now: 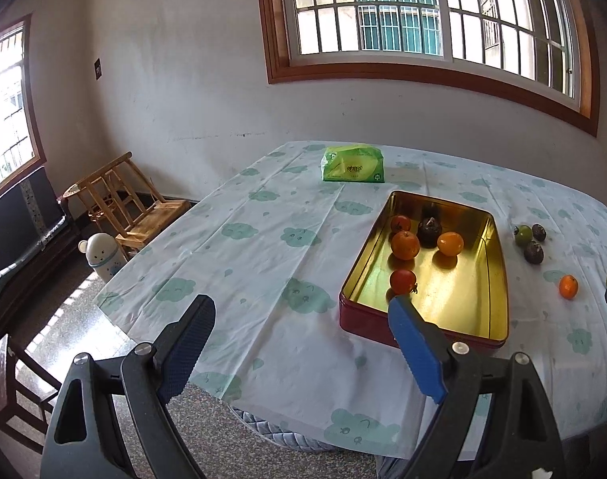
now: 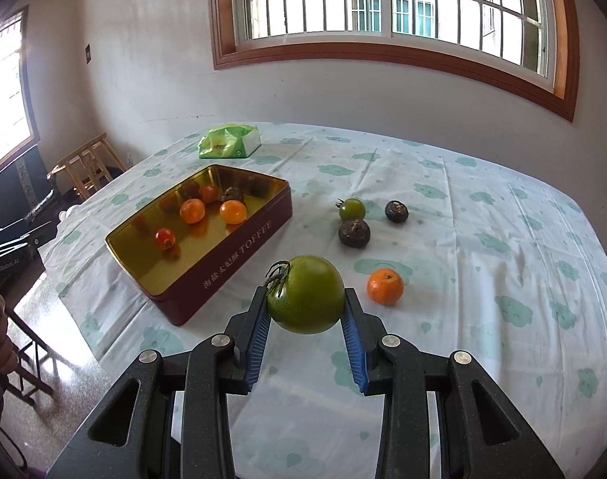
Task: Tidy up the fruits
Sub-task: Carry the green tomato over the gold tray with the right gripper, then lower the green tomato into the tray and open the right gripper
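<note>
Right claw [image 2: 306, 299]: pinching green tomato [image 2: 305, 293] between both pads, above the surface [image 2: 463, 279].
Left claw [image 1: 303, 311]: spread, holding nothing.
Tin [image 2: 239, 255]: far fruits blurred by reflections.

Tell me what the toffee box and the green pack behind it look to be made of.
Toffee box: apparently metal tin, its glossy gold interior mirroring the fruit, maroon painted outside. Green pack: seemingly thin plastic film, crinkled and shiny; contents not visible.

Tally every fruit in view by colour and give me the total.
Orange: 3, two in the tin and one on the cloth
Red: 2
Green: 2, one in the right claw
Dark brown: 3
Total: 10
</note>
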Demonstrator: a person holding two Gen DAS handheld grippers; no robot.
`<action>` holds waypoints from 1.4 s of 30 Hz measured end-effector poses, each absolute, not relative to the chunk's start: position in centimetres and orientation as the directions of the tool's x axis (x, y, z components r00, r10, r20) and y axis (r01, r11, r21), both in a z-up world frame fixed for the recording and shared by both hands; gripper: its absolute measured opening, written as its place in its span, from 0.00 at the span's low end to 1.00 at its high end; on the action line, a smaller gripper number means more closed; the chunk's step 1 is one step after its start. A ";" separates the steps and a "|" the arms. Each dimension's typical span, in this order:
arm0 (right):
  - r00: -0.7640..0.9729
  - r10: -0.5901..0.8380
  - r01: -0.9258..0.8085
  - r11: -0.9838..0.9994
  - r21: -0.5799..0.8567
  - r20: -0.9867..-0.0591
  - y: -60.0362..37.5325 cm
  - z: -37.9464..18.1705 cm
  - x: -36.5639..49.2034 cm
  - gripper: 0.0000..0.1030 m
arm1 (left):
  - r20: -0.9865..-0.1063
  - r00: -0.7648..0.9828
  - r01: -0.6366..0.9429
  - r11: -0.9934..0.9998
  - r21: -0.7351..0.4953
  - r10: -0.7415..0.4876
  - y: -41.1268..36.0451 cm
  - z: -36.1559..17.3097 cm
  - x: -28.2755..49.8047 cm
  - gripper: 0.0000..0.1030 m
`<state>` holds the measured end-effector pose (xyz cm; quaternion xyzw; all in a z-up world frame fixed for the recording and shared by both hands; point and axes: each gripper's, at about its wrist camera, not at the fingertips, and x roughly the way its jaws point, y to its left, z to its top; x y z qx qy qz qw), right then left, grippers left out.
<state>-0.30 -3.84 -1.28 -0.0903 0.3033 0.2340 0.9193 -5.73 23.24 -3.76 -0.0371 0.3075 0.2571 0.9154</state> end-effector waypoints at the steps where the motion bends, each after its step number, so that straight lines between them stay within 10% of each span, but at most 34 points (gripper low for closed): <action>1: 0.702 0.389 -0.499 0.867 -0.021 -0.597 -3.2 -1.2 -0.6 0.35 | -0.583 0.679 -0.490 0.867 0.090 0.445 23.2 -3.7 -5.9 0.86; 19: 0.557 0.547 -0.655 0.752 0.075 -0.625 5.6 -0.5 -0.7 0.35 | -0.518 0.728 -0.441 0.885 0.149 0.450 20.1 -1.8 -10.2 0.97; 42: 0.489 0.376 -0.638 0.770 -0.028 -0.787 15.5 -6.3 6.9 0.36 | -0.565 0.704 -0.417 0.895 0.160 0.429 20.7 -2.0 -10.4 0.97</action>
